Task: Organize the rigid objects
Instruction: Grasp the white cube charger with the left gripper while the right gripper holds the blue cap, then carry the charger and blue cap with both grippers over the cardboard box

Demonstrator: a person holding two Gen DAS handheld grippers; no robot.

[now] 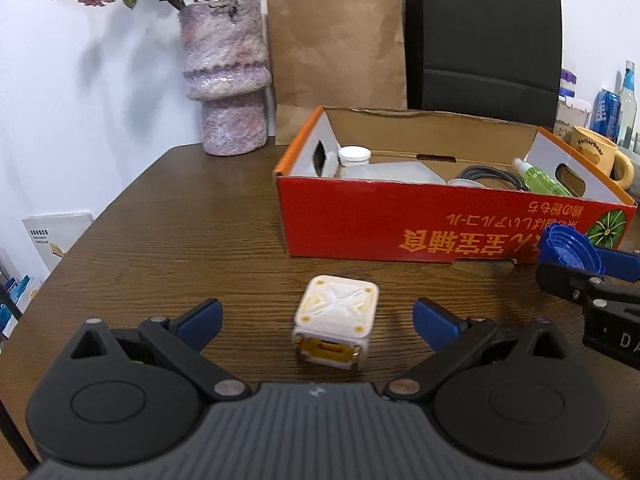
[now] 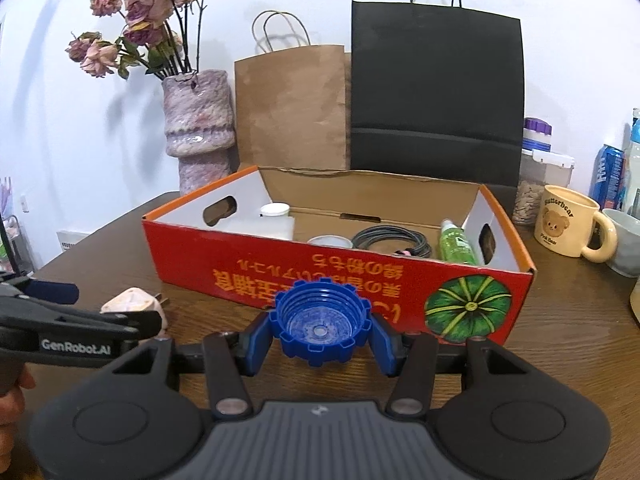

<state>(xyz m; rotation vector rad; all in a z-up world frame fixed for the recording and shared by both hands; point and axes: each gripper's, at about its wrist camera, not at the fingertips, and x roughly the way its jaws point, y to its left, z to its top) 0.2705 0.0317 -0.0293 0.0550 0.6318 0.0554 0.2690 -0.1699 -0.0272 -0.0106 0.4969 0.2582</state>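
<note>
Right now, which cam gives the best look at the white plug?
Left wrist. The white plug sits unobstructed on the table, centred between the open left gripper fingers. In the right wrist view only its top peeks out behind the left gripper, at the frame's left.

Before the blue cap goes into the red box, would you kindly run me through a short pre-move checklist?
1. Right gripper shut on the blue cap: ok, both fingers press its sides.
2. Cap clear of the red box wall: ok, held in front of it.
3. Free space in the box: ok, bare floor behind the cable coil.
4. Left gripper out of the path: ok, open, around the white charger.
5. Charger resting steadily on the table: ok.
6. Grip firmness: cannot tell.
</note>
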